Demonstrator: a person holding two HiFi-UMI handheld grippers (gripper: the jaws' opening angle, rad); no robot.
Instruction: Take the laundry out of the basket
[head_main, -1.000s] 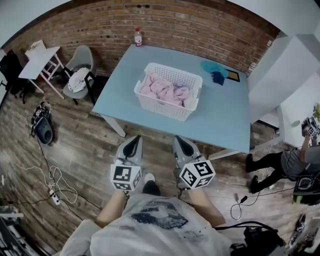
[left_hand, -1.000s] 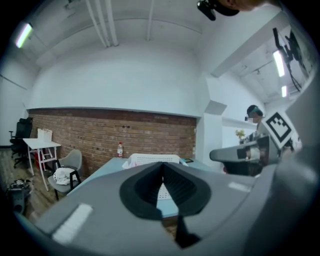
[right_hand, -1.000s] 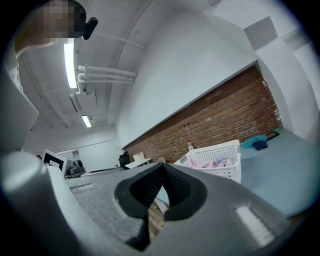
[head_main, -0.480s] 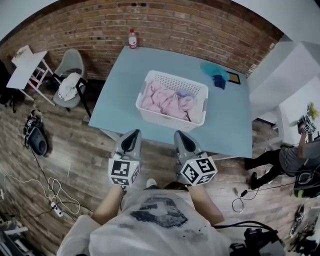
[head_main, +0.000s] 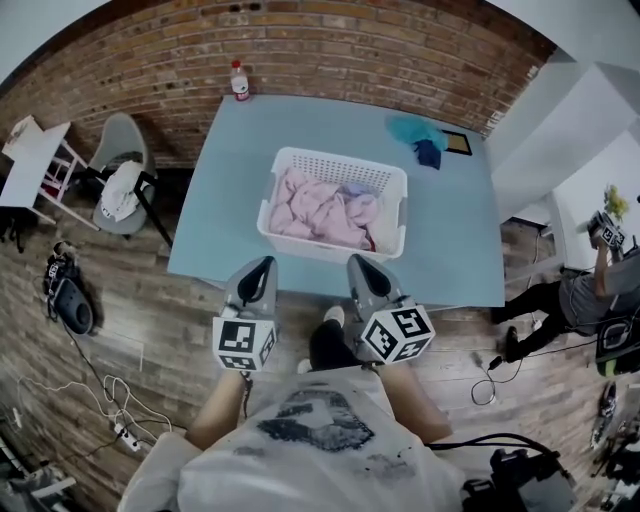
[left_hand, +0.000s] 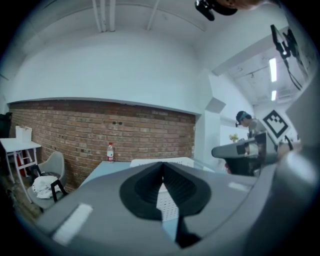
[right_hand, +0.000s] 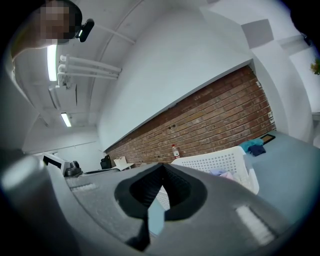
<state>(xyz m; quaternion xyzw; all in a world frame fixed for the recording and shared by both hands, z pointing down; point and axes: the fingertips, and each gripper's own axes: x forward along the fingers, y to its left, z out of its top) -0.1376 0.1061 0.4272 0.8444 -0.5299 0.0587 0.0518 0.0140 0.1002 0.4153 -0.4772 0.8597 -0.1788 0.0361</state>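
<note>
A white perforated basket (head_main: 395, 190) stands on the pale blue table (head_main: 455, 250), and pink and lilac laundry (head_main: 318, 208) fills it. My left gripper (head_main: 262, 268) hovers at the table's near edge, left of the basket's front, shut with nothing in it. Level with it on the other side, my right gripper (head_main: 359, 267) is also shut and empty. In the left gripper view the jaws (left_hand: 162, 167) meet in front of the basket (left_hand: 172, 162). The right gripper view shows its shut jaws (right_hand: 161, 170) with the basket (right_hand: 217, 160) just beyond.
A teal and a dark blue cloth (head_main: 420, 138) lie at the table's far right beside a small framed board (head_main: 456, 143). A bottle (head_main: 239, 82) stands at the far left corner. A chair (head_main: 122, 185) with white cloth stands left; cables (head_main: 110, 400) lie on the wooden floor. Another person (head_main: 590, 300) stands right.
I have stepped closer to the table. Both grippers have come forward from over the floor to the table's near edge, still shut. The basket has not moved on the table.
</note>
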